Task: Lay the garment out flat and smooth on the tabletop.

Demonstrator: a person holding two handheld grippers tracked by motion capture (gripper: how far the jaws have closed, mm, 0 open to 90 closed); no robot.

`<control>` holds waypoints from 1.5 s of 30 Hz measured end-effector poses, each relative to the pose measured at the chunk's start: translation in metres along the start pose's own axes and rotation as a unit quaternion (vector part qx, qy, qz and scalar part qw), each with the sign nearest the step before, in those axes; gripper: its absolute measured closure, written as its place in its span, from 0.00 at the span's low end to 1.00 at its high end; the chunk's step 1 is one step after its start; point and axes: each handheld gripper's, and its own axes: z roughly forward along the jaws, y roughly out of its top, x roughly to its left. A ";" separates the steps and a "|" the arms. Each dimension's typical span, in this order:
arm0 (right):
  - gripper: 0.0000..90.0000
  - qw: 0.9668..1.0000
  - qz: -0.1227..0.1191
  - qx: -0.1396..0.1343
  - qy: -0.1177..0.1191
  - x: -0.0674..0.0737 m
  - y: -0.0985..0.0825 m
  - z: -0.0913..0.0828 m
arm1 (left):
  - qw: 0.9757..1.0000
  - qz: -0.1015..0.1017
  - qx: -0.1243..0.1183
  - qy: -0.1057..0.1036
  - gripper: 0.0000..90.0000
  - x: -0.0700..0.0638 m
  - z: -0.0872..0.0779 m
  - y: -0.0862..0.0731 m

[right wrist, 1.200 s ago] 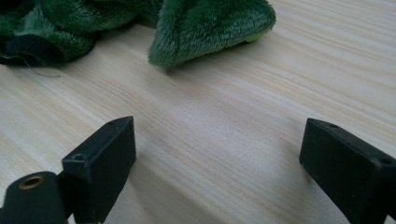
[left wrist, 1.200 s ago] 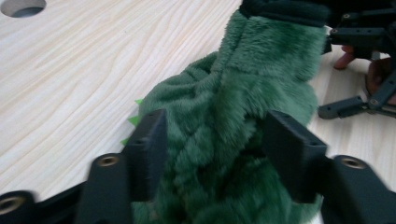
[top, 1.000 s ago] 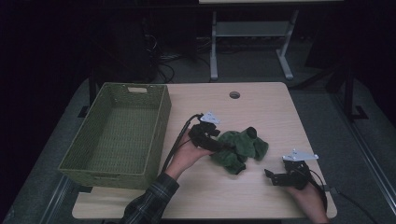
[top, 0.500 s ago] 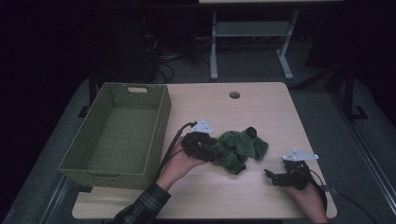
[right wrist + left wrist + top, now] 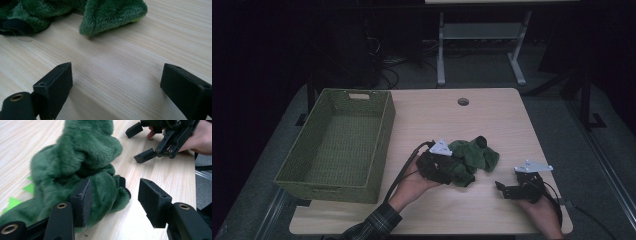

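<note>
A dark green plush toy (image 5: 475, 154) lies crumpled near the middle of the wooden table (image 5: 492, 120). My left gripper (image 5: 456, 172) pushes into its near left side. In the left gripper view the jaws (image 5: 117, 202) stand open, with a lobe of the plush toy (image 5: 82, 152) against the left pad and a gap before the right pad. My right gripper (image 5: 502, 189) rests open on the table to the toy's right, also seen as the right gripper (image 5: 142, 145) beyond the plush. Its own view shows the jaws (image 5: 115, 85) wide apart over bare wood, the plush toy (image 5: 112, 15) just ahead.
An empty green woven basket (image 5: 297, 167) stands on the table's left side. A round cable hole (image 5: 463, 101) sits near the far edge. A cable trails from each gripper. Dark floor and a metal stand lie beyond the table.
My left gripper has slid toward the table's near edge along the plush toy's left side and now digs into it. The right gripper has stayed put.
</note>
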 end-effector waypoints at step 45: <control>0.68 0.989 -0.042 -0.004 0.139 0.057 0.033 0.022 | 0.999 -0.030 0.015 -0.007 0.97 0.026 0.028 -0.015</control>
